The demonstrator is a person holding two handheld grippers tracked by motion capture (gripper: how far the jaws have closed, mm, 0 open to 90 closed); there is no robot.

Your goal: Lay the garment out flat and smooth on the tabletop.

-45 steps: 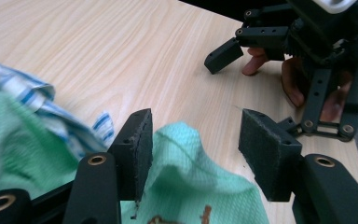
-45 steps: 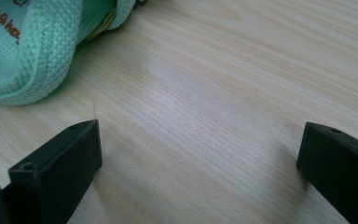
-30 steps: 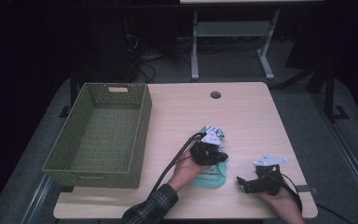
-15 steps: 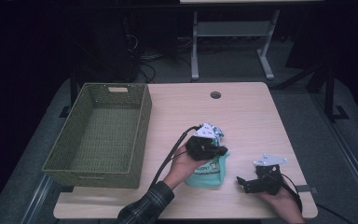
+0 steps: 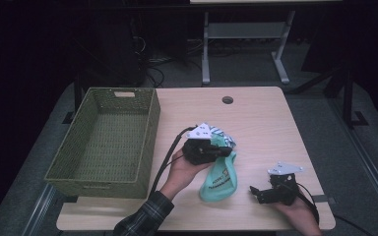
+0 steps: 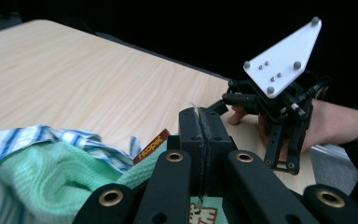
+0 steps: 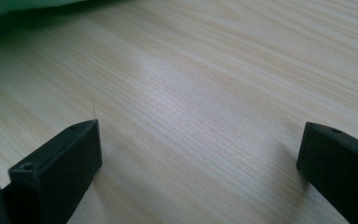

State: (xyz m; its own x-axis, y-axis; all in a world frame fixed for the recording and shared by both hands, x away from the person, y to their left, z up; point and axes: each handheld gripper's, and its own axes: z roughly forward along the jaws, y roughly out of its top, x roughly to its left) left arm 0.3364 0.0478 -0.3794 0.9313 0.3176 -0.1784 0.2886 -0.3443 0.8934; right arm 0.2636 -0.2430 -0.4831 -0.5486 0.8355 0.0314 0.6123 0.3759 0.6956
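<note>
Left gripper (image 5: 221, 150) clamped on mint-green cloth (image 5: 220, 181), probably with the striped cloth (image 5: 223, 136); cloth hangs below it. Right gripper (image 5: 256, 192) wide open, empty, nearby. Wicker basket (image 5: 150, 130) left, path unobstructed.

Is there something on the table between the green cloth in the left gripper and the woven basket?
Nothing visible stands between them. The left gripper is shut on the green cloth, which hangs down to the table. Between it and the near wall of the woven basket lies bare wood, crossed by the gripper's cable.
</note>
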